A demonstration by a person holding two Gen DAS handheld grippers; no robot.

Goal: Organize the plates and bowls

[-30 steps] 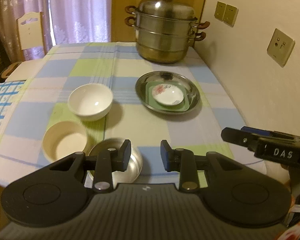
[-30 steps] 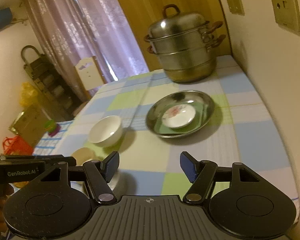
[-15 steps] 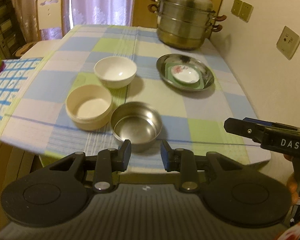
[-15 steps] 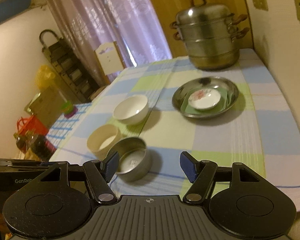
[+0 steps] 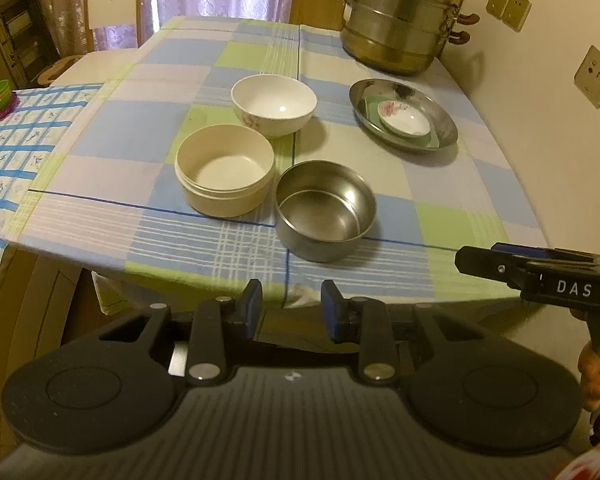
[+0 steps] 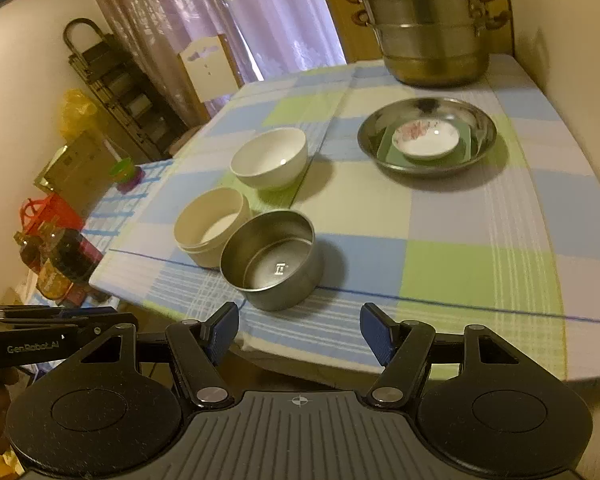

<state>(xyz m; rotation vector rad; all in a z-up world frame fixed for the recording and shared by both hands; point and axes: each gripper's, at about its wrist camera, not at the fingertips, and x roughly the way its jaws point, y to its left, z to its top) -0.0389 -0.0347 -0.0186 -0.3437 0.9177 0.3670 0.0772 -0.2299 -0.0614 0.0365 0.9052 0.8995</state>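
Observation:
On the checked tablecloth stand a white bowl, a cream round bowl and a steel bowl, close together near the front edge. A steel plate to the right holds a green square plate and a small floral dish. My left gripper is open and empty, off the table's front edge. My right gripper is open wider, empty, also short of the edge.
A tall steel steamer pot stands at the back by the wall. A second table with a blue grid cloth is on the left, with bottles below. A white chair stands behind the table.
Both grippers have drawn back toward me and away from the table, so the bowls and the front edge now show in full. The dishes have not moved.

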